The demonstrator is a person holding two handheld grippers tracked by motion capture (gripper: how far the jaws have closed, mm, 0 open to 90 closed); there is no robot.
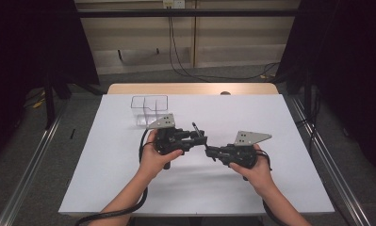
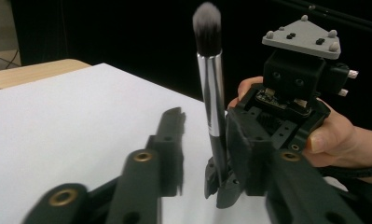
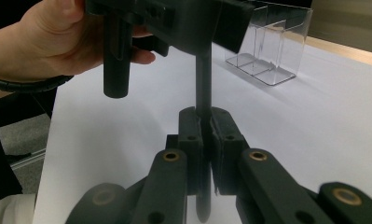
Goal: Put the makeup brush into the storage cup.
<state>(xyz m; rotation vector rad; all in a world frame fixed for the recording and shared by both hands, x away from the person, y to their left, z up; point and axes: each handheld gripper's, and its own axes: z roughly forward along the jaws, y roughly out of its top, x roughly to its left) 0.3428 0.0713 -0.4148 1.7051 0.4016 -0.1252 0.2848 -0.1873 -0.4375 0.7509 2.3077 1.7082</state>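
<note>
Slim makeup brush, chrome ferrule, black handle, grey-and-white bristle tuft, stands upright above the white table sheet, a little nearer the person than the clear plastic compartment organiser.

Right gripper is clenched on the lower handle; in the right gripper view both pads press against the black shaft. Left gripper brackets the brush higher up. One jaw sits against the ferrule side, the other is blurred and stands off with a visible gap, so it reads as released, not yet grasping. Whether the near pad truly touches the shaft I cannot tell.

Risks, as judged:
- Handover gone early. If the right gripper lets go before the left bites, the brush falls onto the sheet beside the organiser.
- Uneven closing. One pad arriving first could push the thin shaft sideways and tilt it in the right grip.
- Smooth chrome may slip under a light pinch.
- Both grippers crowd close together; knuckles or jaws could knock.
</note>
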